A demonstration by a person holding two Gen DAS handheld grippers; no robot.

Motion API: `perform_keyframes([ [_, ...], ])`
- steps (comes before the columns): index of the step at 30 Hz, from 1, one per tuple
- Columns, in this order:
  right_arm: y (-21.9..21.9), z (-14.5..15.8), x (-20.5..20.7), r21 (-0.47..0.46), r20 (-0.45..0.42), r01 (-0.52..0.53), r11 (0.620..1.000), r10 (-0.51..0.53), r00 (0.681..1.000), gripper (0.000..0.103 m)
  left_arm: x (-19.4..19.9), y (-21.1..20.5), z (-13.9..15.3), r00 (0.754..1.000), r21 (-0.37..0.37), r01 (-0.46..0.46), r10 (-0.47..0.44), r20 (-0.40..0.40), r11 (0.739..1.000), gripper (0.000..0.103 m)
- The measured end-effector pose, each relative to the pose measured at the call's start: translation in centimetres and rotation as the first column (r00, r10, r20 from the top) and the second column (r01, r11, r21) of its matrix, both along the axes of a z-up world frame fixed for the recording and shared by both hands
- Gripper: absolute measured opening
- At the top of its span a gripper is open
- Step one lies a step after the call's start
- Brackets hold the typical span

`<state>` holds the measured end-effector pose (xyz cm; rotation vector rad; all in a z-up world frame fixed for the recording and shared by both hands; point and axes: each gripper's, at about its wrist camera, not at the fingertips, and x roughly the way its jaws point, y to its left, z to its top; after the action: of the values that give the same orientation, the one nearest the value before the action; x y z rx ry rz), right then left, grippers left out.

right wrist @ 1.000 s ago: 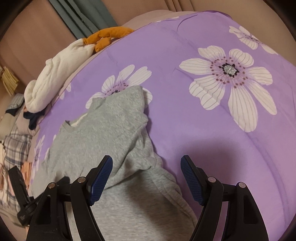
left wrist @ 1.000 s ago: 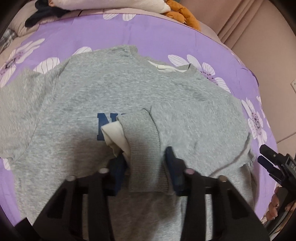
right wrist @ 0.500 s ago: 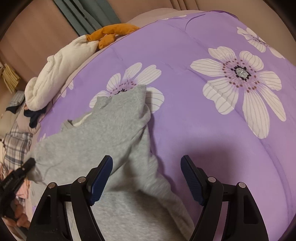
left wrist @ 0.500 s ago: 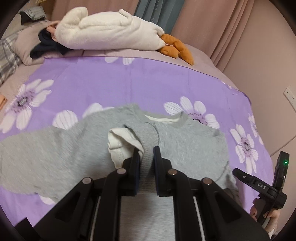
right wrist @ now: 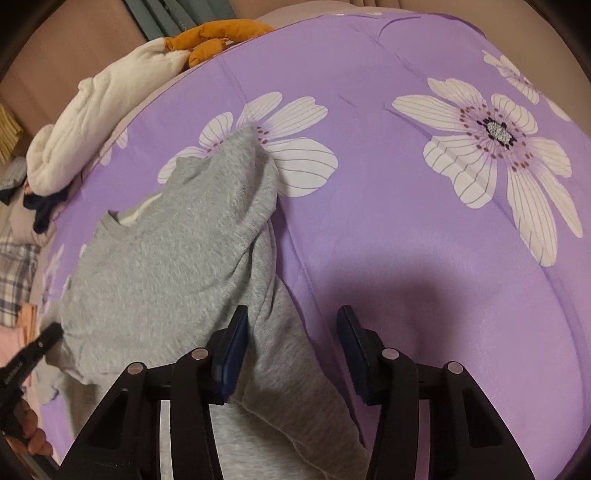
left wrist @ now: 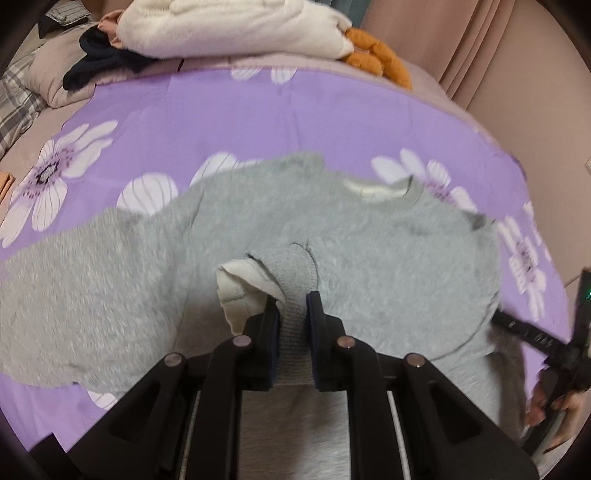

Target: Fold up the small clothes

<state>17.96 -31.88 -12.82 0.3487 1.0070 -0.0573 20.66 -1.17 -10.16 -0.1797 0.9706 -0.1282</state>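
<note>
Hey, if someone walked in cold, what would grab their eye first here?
The grey sweatshirt spread over the purple flowered bedspread, its ribbed cuff clamped in the left gripper. The right gripper stands open beside the sweatshirt's edge. A cream plush toy lies at the far end.

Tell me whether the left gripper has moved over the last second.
Yes. The left gripper, shut on the grey cuff, pulled back from the sweatshirt's collar; the white plush beyond the bedspread now shows in view.

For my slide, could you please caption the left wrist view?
Left claw shut on the ribbed cuff of a grey sweatshirt spread over a purple floral bedspread.
</note>
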Motion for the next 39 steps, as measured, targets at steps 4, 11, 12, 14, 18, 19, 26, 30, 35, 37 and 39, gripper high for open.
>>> perform_keyframes([
  [4, 0.1, 0.0, 0.0, -0.015, -0.002, 0.001, 1.0, -0.001, 1.0, 0.05, -0.2, 0.4, -1.2, 1.0, 0.014, -0.004, 0.005, -0.018, 1.0, 0.023],
  [11, 0.2, -0.1, 0.0, -0.046, 0.006, 0.003, 0.999, -0.003, 1.0, 0.05, -0.7, 1.9, -1.2, 0.999, -0.002, -0.028, 0.028, -0.015, 1.0, 0.044],
  [12, 0.3, -0.1, 0.0, -0.053, 0.007, 0.003, 0.999, -0.003, 1.0, 0.05, -0.8, 2.2, -1.2, 0.999, -0.009, -0.034, 0.034, -0.019, 0.999, 0.046],
  [14, 0.5, 0.0, 0.1, -0.064, 0.008, 0.004, 0.998, -0.004, 1.0, 0.05, -0.9, 2.7, -1.0, 0.998, -0.029, -0.047, 0.046, -0.029, 0.998, 0.048],
  [18, 0.9, 1.0, -0.2, -0.086, 0.026, 0.006, 0.996, -0.004, 1.0, 0.05, -1.7, 3.5, 0.7, 0.997, -0.043, -0.073, 0.073, -0.016, 0.996, 0.063],
  [19, 1.1, 1.6, -0.4, -0.096, 0.041, 0.009, 0.995, -0.005, 0.999, 0.05, -2.0, 3.8, 1.5, 0.997, -0.049, -0.083, 0.083, -0.001, 0.995, 0.067],
  [26, 2.3, 7.4, -2.4, -0.093, 0.171, -0.029, 0.995, 0.045, 0.984, 0.065, -4.4, 5.8, 6.8, 0.983, -0.099, -0.142, 0.152, 0.099, 0.985, 0.091],
  [30, 3.6, 11.0, -4.6, -0.067, 0.287, -0.08, 0.995, 0.096, 0.953, 0.088, -6.6, 7.4, 9.2, 0.963, -0.087, -0.207, 0.219, 0.156, 0.974, 0.101],
  [35, 5.4, 13.1, -6.4, -0.048, 0.347, -0.125, 0.991, 0.134, 0.928, 0.096, -8.8, 9.5, 9.9, 0.94, -0.069, -0.284, 0.292, 0.177, 0.956, 0.101],
  [37, 6.1, 13.2, -6.8, -0.035, 0.349, -0.134, 0.99, 0.138, 0.927, 0.098, -9.6, 10.9, 9.8, 0.927, -0.083, -0.319, 0.329, 0.179, 0.944, 0.101],
  [39, 6.5, 13.0, -7.0, -0.016, 0.347, -0.141, 0.99, 0.138, 0.928, 0.098, -10.1, 12.2, 9.3, 0.917, -0.087, -0.352, 0.362, 0.169, 0.932, 0.101],
])
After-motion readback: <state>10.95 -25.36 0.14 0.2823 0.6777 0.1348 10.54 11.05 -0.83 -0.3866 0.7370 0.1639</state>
